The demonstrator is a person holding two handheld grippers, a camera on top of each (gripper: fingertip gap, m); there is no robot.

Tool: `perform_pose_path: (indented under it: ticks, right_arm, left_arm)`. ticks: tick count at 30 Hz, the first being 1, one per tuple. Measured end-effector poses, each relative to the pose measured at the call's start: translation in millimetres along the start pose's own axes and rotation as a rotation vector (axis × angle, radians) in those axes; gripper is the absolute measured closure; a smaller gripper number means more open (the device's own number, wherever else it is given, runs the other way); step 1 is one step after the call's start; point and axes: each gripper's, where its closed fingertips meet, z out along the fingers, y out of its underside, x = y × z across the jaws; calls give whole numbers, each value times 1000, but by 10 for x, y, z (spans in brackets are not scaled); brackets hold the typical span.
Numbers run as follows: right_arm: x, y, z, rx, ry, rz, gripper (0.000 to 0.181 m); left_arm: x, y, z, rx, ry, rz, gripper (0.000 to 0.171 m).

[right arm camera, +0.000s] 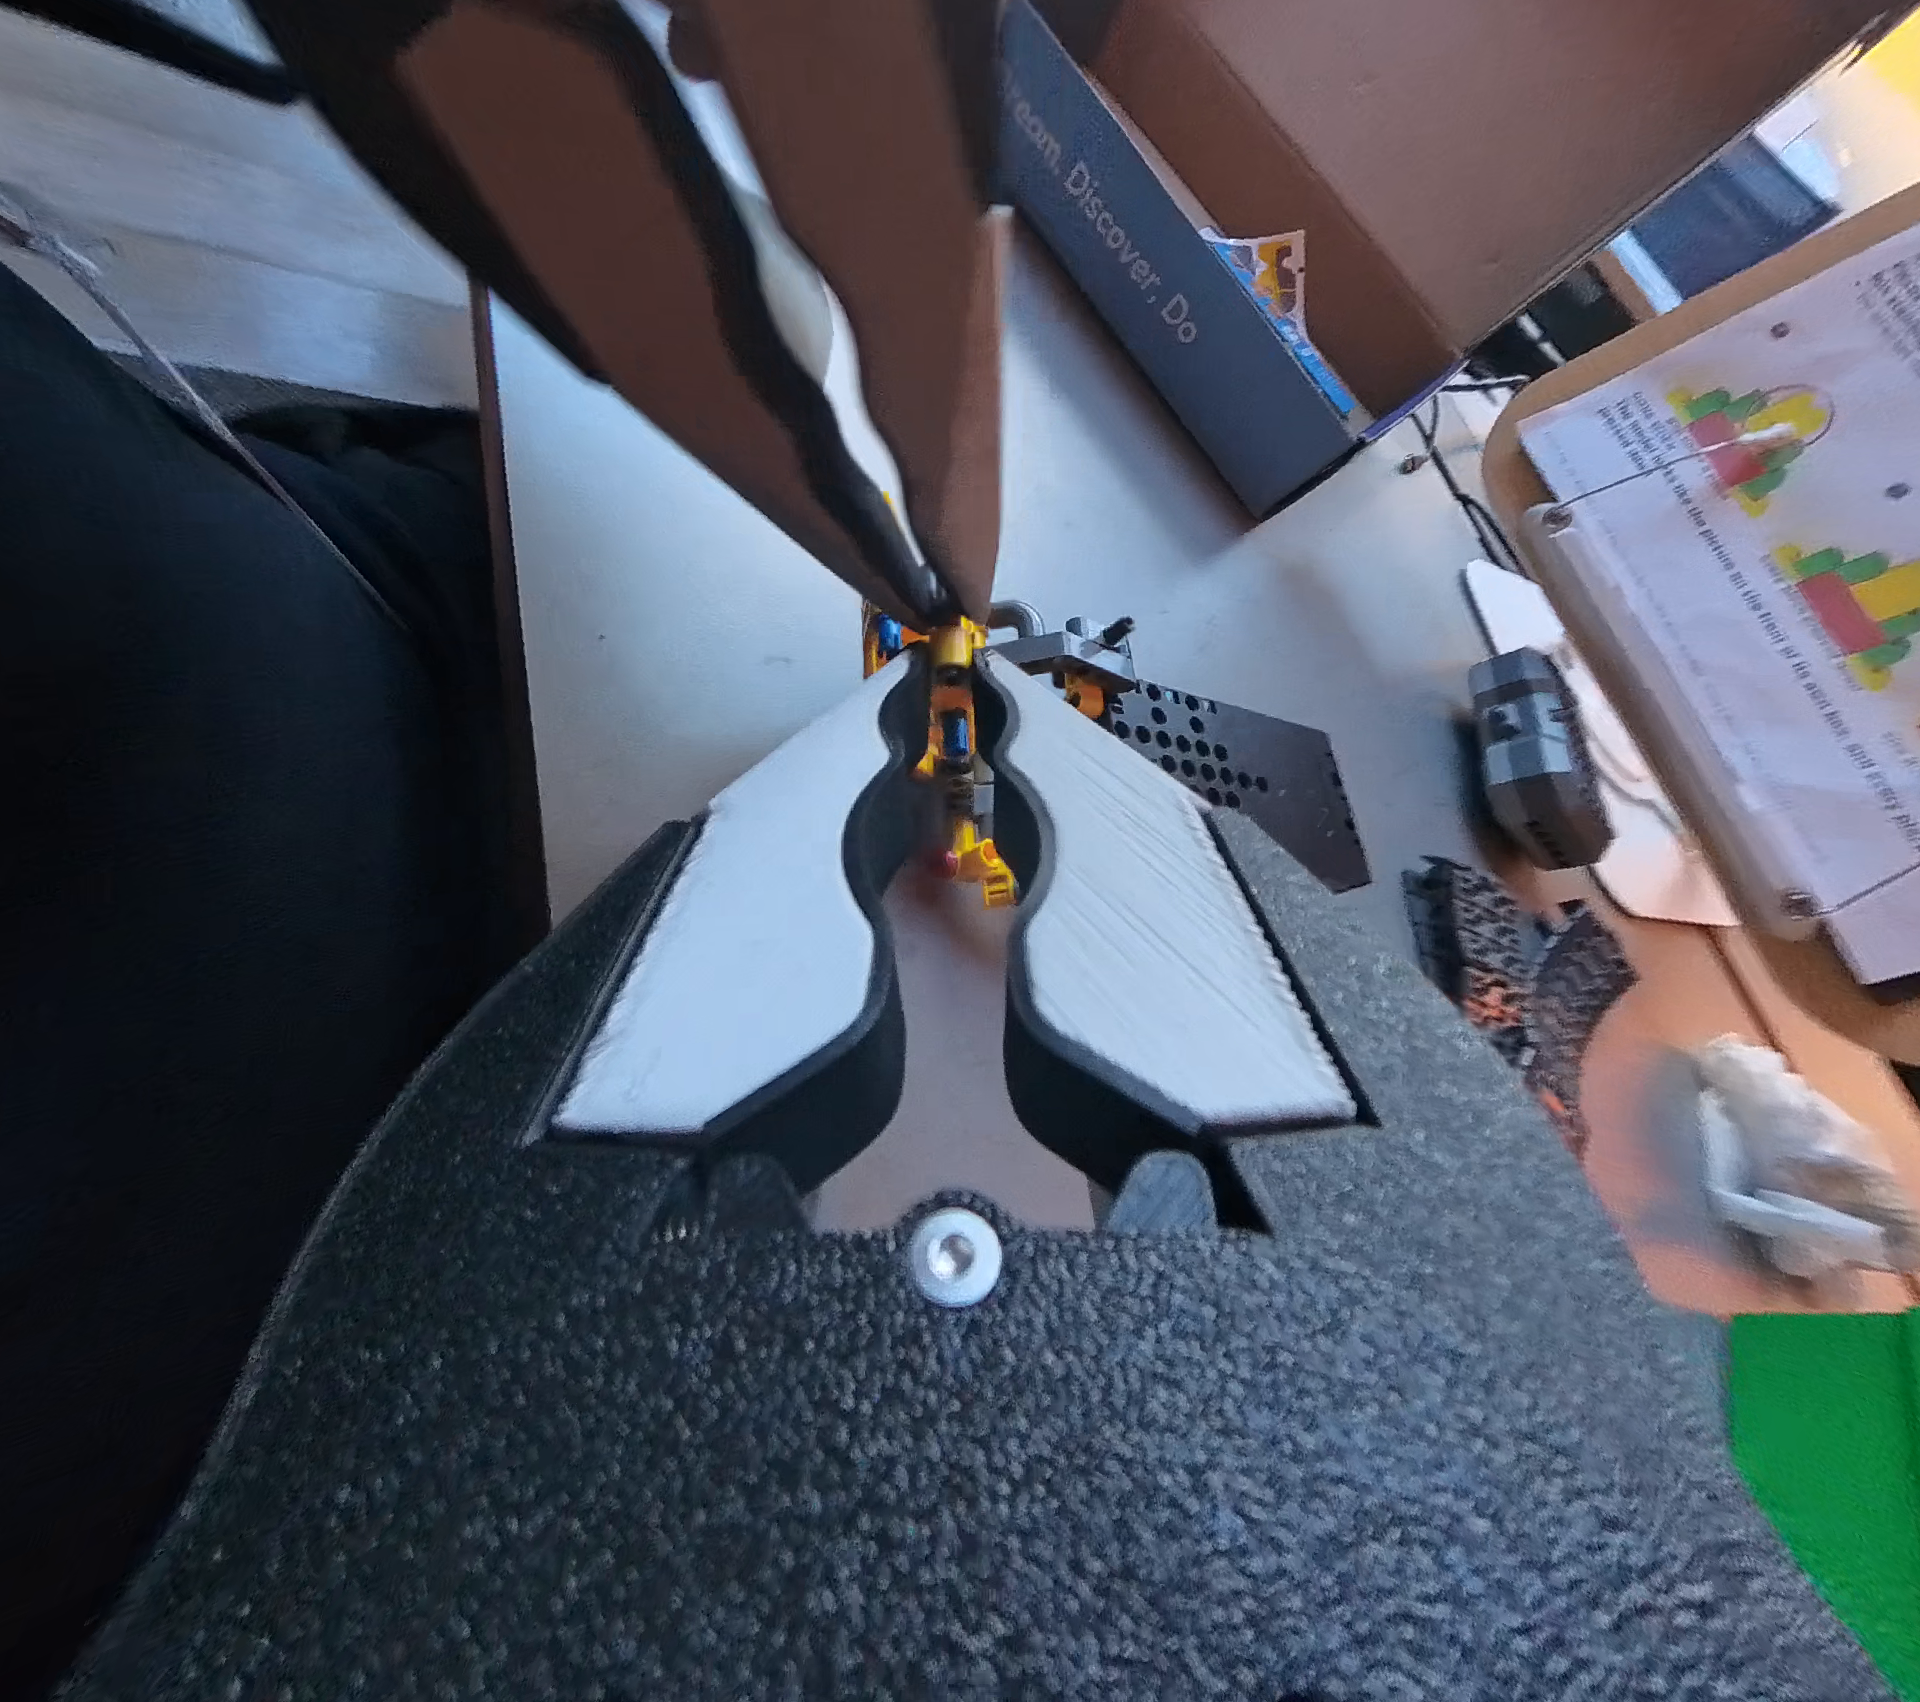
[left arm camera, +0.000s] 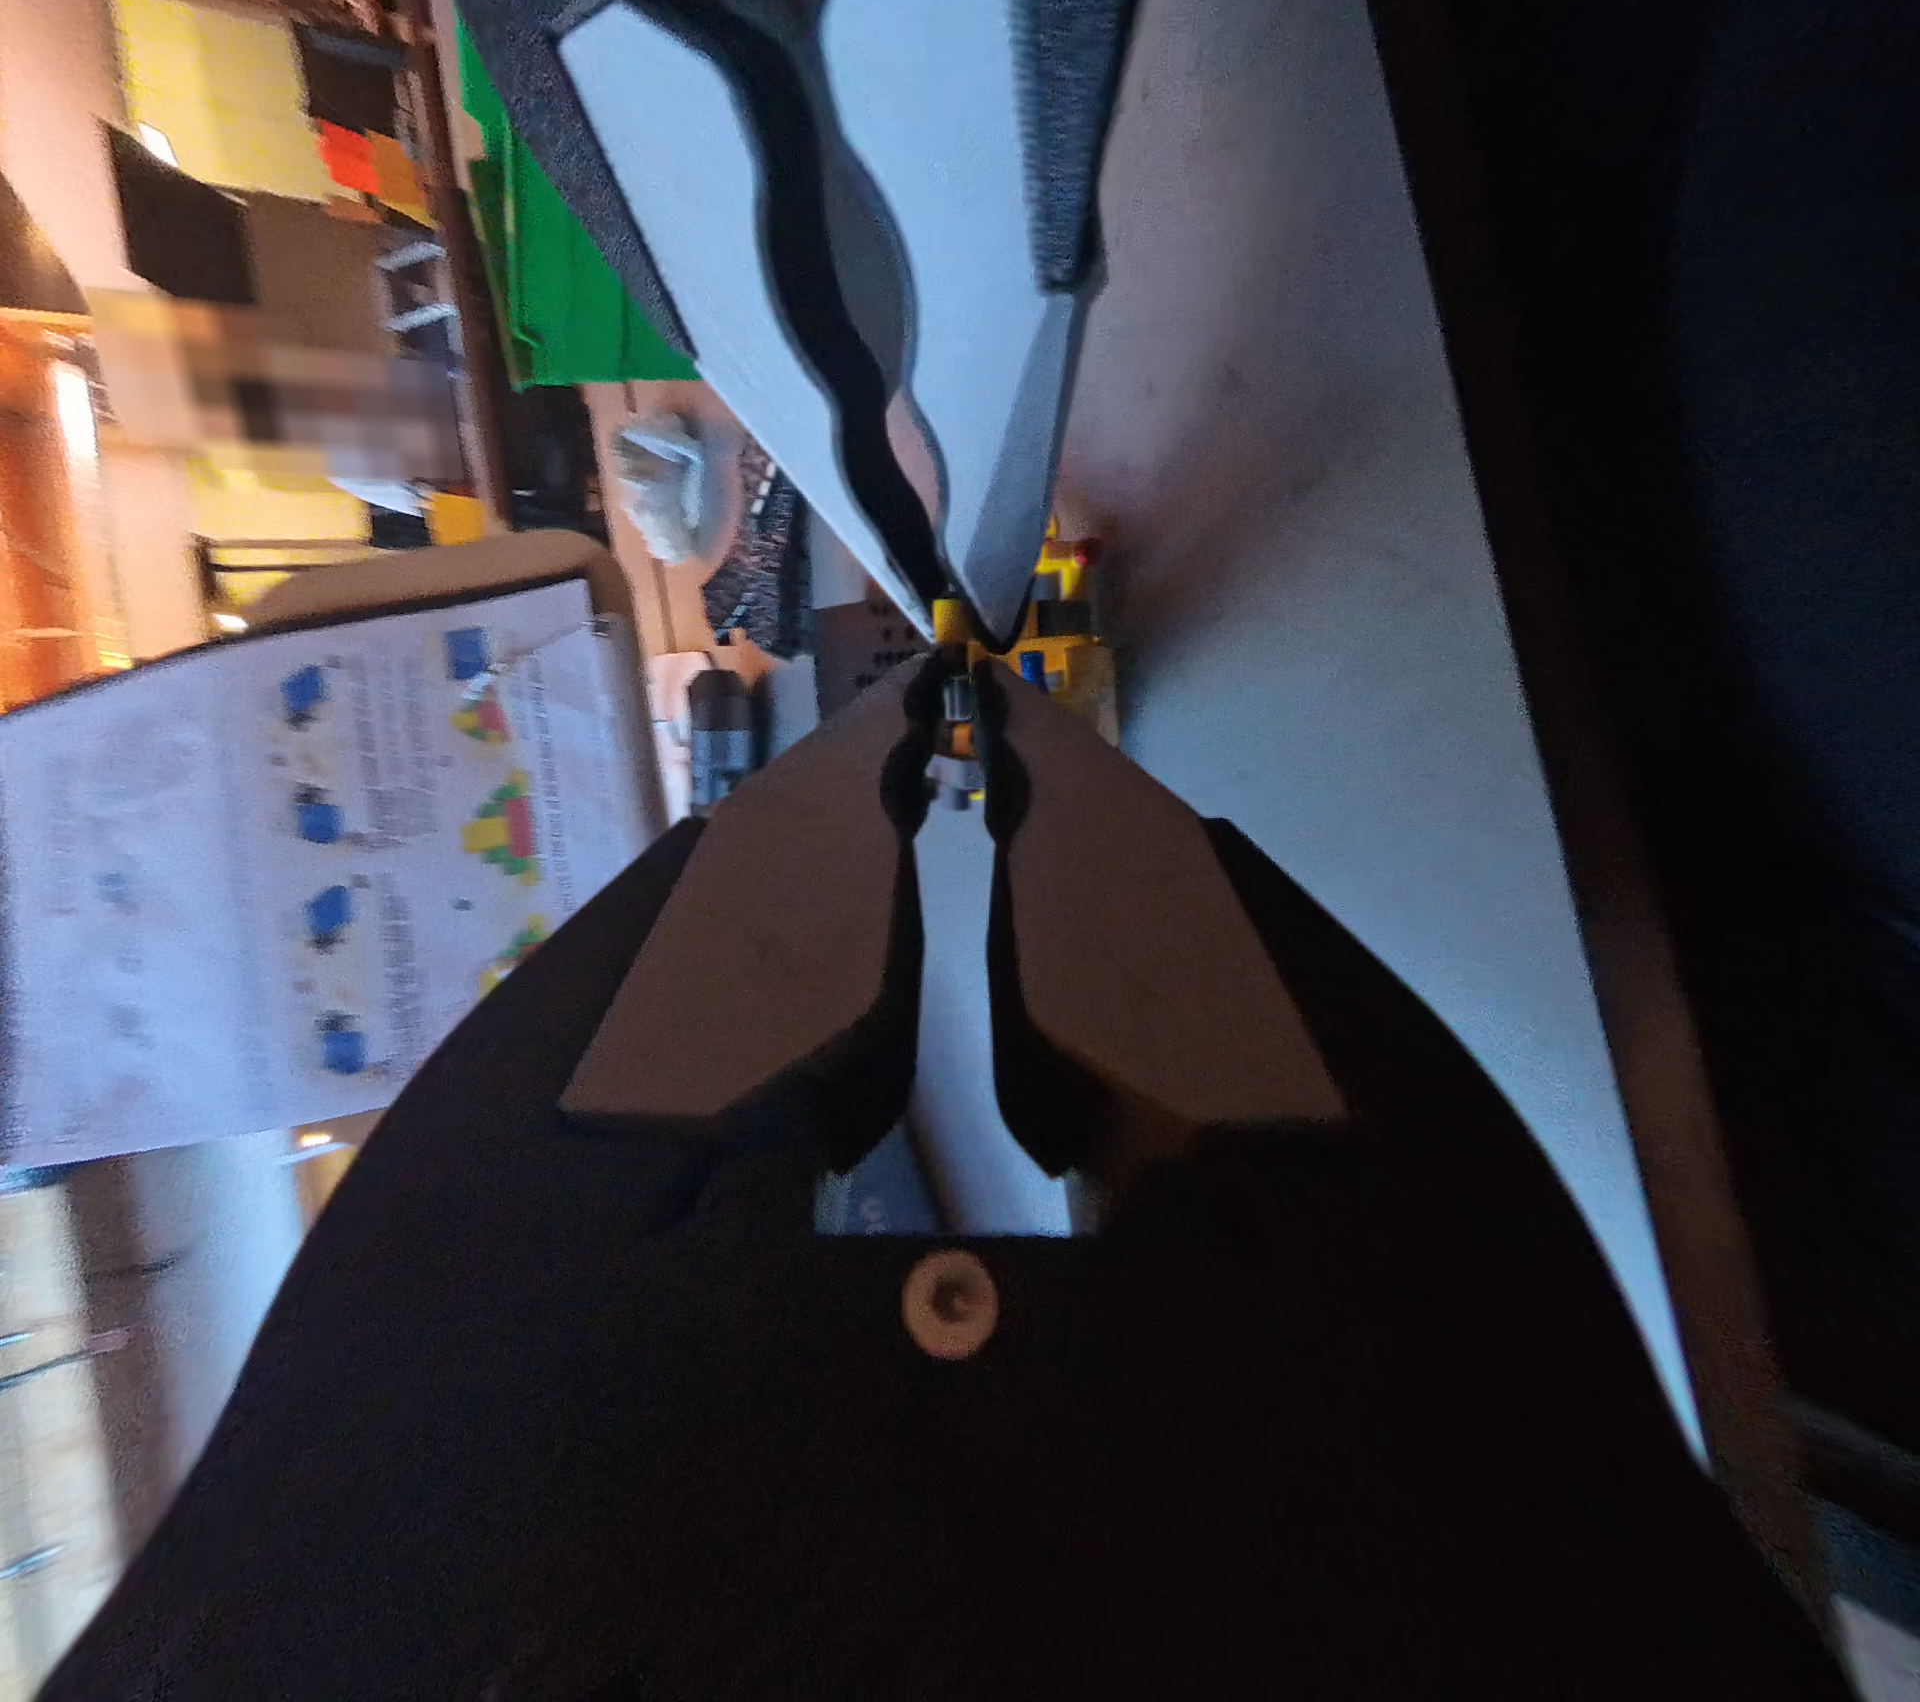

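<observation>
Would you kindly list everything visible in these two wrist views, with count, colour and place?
Small yellow brick-built model with grey and blue parts: one, on the white table, between both grippers' tips.
Black perforated plate: one, right of the model.
Grey blocky module: one, farther right.
Illustrated instruction sheet on a pale board: one, white with coloured pictures, far right.
Dark grey box: one, behind the model.
Brown cardboard box: one, behind the grey box.
Green sheet: one, lower right corner.
Left gripper: brown-faced fingers, closed on the model.
Right gripper: white-faced fingers, closed on the model.
</observation>
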Motion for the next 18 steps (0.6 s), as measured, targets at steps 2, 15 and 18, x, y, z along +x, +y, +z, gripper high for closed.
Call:
perform_pose_path:
  ticks: [2, 15, 18]
  right_arm:
    - [3, 5, -1, 7, -12, 24, 177]
    - [-96, 10, 52, -17, -6, -94, 177]
    - [-59, 9, 40, -12, 23, -114, 177]
  left_arm:
    - [2, -2, 7, -10, -37, 58, 169]
    - [137, 36, 0, 31, 193, -196, 169]
    - [92, 33, 12, 45, 174, -275, 169]
